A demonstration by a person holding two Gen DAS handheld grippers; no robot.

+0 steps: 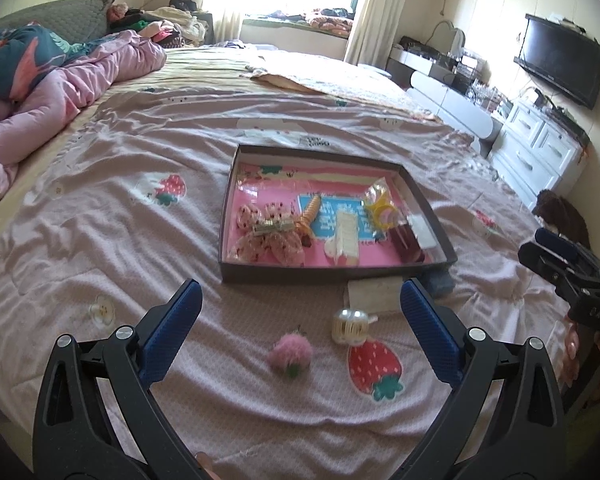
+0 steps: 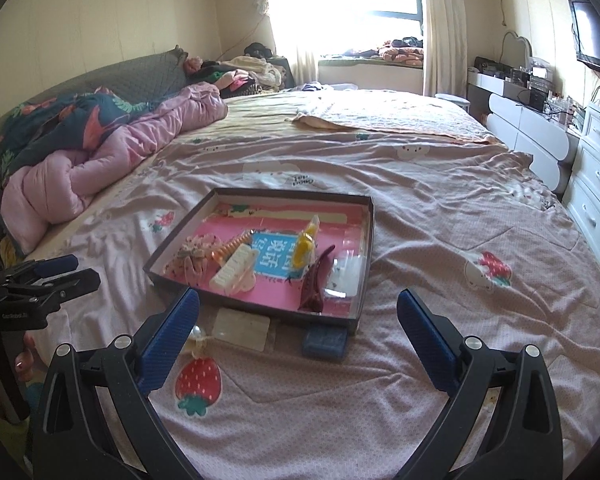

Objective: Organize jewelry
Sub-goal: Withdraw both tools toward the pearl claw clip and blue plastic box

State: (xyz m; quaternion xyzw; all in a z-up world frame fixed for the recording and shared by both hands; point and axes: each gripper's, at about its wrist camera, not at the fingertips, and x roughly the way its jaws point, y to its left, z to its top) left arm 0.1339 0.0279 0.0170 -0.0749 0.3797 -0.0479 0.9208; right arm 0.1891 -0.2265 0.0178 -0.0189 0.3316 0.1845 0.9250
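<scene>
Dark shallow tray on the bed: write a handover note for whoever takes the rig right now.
Left gripper: open, empty, over the bedspread in front of the tray.
Right gripper: open, empty, facing the tray's near edge.
Dark shallow tray with pink lining: already holds a floral fabric bow clip, orange comb clip, cream claw clip, yellow clip and dark red clip.
Left on the bedspread: pink fluffy ball, pearly white claw clip, pale square piece, small blue block.
</scene>
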